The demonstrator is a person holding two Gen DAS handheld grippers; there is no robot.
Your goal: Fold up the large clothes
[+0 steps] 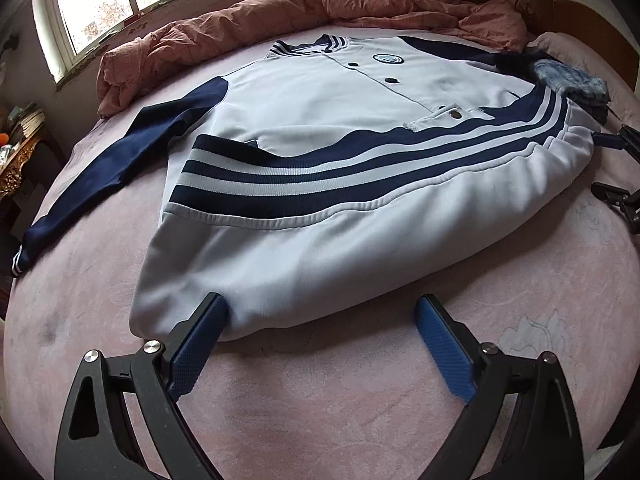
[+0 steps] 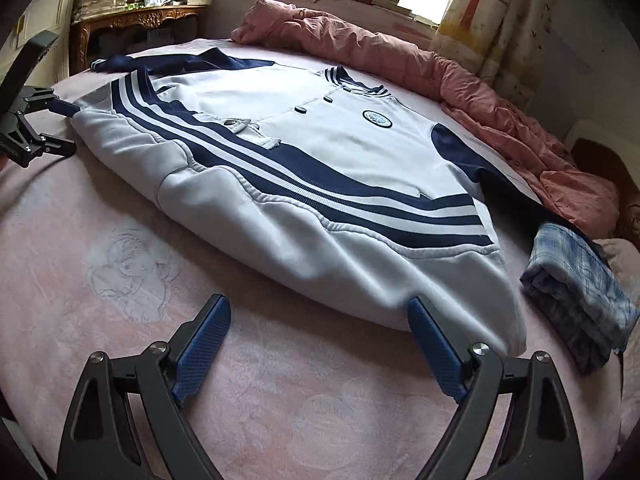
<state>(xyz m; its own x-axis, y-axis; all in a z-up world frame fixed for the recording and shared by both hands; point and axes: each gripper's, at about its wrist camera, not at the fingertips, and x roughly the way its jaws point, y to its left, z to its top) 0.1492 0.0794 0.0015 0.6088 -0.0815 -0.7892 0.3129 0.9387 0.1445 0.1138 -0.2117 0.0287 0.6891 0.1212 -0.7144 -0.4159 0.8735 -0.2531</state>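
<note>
Bottom fold of the white-and-navy striped varsity jacket [image 1: 320,92] looks done; both the left claw [image 1: 320,312] and right claw [image 2: 320,312] gape wide, gripping nothing. Next up is probably the navy sleeve [image 1: 100,168], far off the left claw's left, which needs folding in.

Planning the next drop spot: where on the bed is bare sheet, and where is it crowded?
Bare pink sheet lies between the jacket fold and both open tools, left tool and right tool. Crowded: crumpled pink quilt along the window side, folded plaid cloth beside the jacket's right end.
</note>
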